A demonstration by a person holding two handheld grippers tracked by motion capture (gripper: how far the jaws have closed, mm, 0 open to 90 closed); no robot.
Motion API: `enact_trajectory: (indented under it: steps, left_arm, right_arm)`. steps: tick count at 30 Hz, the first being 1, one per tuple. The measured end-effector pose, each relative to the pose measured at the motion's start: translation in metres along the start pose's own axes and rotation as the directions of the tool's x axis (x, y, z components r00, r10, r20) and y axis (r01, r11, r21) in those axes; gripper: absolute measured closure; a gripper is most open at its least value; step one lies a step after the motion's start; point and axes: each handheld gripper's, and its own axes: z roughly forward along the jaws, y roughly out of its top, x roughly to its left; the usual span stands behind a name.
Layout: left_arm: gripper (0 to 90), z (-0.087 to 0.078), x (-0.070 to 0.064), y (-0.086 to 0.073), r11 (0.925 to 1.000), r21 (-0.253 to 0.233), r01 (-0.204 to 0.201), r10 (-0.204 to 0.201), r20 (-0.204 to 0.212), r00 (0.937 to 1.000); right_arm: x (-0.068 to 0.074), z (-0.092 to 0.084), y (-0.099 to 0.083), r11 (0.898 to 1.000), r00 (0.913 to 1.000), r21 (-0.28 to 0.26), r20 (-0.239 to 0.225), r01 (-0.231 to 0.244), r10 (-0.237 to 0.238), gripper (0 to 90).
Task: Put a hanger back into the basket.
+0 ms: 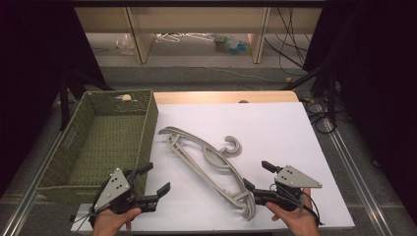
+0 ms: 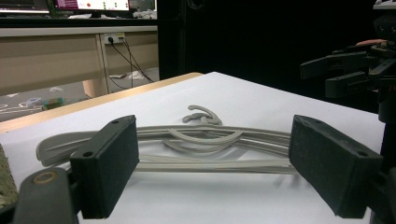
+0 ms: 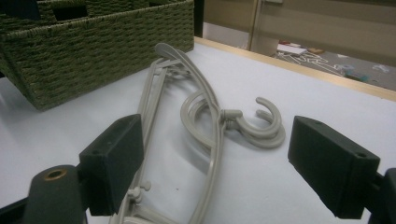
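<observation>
While both grippers are hanging wide apart and gripping nothing, the grey hangers (image 1: 211,164) are lying stacked flat on the white table (image 1: 275,123), just to the right of the green woven basket (image 1: 105,142). The left gripper (image 1: 155,179) is hovering beside the basket's near corner, facing the hangers side-on. The right gripper (image 1: 258,177) is sitting at the hangers' near end, farthest from the basket, probably lined up to pinch that end. The basket is sitting empty, so it is likely waiting to receive the hangers.
</observation>
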Motion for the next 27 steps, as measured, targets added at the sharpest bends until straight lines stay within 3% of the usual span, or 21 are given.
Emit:
enact_trajectory:
  steps: [7, 9, 13, 15, 17, 18, 24, 27]
  left_arm:
    - [16.0, -0.001, 0.000, 0.000, 0.9999, 0.011, -0.001, 0.001, -0.007, 1.0000]
    - [16.0, 0.000, 0.000, 0.000, 0.9999, 0.012, 0.003, -0.003, -0.008, 1.0000]
    - [16.0, 0.000, -0.001, 0.000, 0.9999, 0.012, 0.009, -0.009, -0.011, 0.9999]
    - [16.0, 0.000, 0.000, 0.000, 0.9999, 0.014, -0.008, 0.008, -0.003, 1.0000]
    - [16.0, 0.000, 0.000, 0.000, 0.9999, 0.016, -0.003, 0.003, -0.006, 1.0000]
    - [16.0, 0.000, 0.000, -0.001, 0.9999, 0.017, -0.003, 0.003, -0.004, 1.0000]
    - [16.1, 0.001, -0.001, -0.001, 0.9998, 0.017, -0.004, 0.004, -0.005, 1.0000]
    - [16.1, 0.001, -0.001, -0.001, 0.9998, 0.020, 0.003, -0.002, -0.009, 1.0000]
  right_arm:
    - [-0.001, 0.002, -0.001, 1.000, 0.9999, -0.010, 0.006, 0.014, -0.014, 18.9]
    - [0.000, 0.002, -0.001, 1.000, 0.9998, 0.016, -0.013, 0.012, -0.012, 18.9]
    - [0.000, 0.003, -0.001, 1.000, 0.9996, 0.010, -0.007, 0.027, -0.026, 18.9]
    - [0.000, 0.003, -0.001, 0.999, 0.9996, 0.028, -0.019, 0.020, -0.019, 18.9]
    - [-0.001, 0.005, -0.002, 0.999, 0.9993, 0.010, -0.010, 0.036, -0.036, 19.0]
    - [0.000, 0.004, -0.001, 0.999, 0.9993, 0.043, -0.020, 0.032, -0.032, 19.2]
    - [-0.002, 0.007, 0.001, 0.998, 0.9990, 0.051, -0.013, 0.043, -0.042, 20.4]
    - [-0.005, 0.011, 0.003, 0.995, 0.9989, 0.089, -0.022, 0.044, -0.042, 22.7]
